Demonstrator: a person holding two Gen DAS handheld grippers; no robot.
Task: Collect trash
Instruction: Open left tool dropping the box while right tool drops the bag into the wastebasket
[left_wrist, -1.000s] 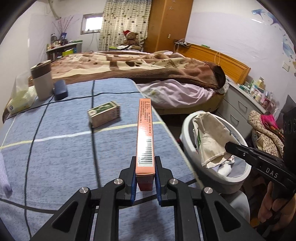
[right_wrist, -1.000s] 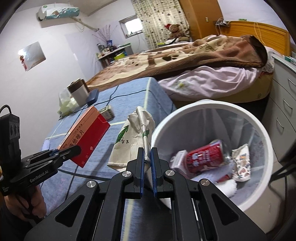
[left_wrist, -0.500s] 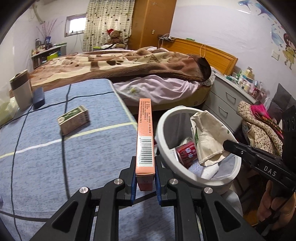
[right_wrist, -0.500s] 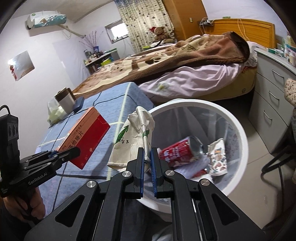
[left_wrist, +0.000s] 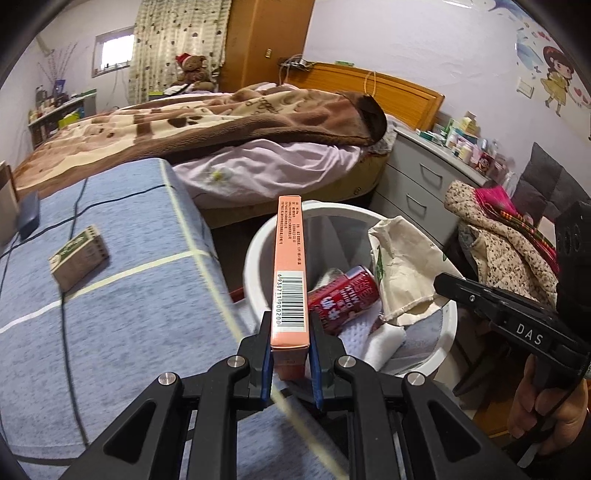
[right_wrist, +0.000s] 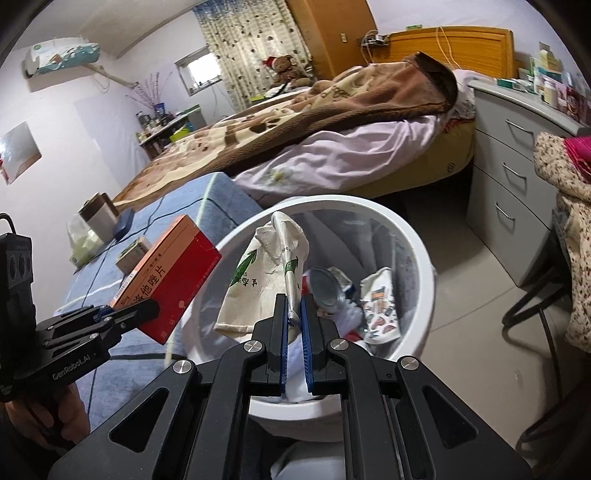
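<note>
Orange-red carton (left_wrist: 289, 273) at centre of left-wrist view, clamped edge-on in left gripper (left_wrist: 290, 354); jaws closed on its lower end, barcode face up. Carton overhangs the near-left rim of white bin (left_wrist: 258, 236), w/ blue bedspread (left_wrist: 110, 295) to frame left, where a small green-and-tan box (left_wrist: 78, 257) lies uncollected. Right-wrist view, left to right: same carton at mid-left, then crumpled paper bag (right_wrist: 258, 280) at centre, pinched by a fold in right gripper (right_wrist: 293, 325), fingers closed on it, bag hanging inside the bin mouth. Step in hand (judged): drop-off, both items at the bin. Next move calls for carrying the carton further over the opening, then opening both jaws; the bag looks ready to release now. Bin contents: red can (left_wrist: 343, 299), printed wrapper (right_wrist: 380, 306), white tissue or cloth (left_wrist: 373, 336) at bottom; approx. part full.
</note>
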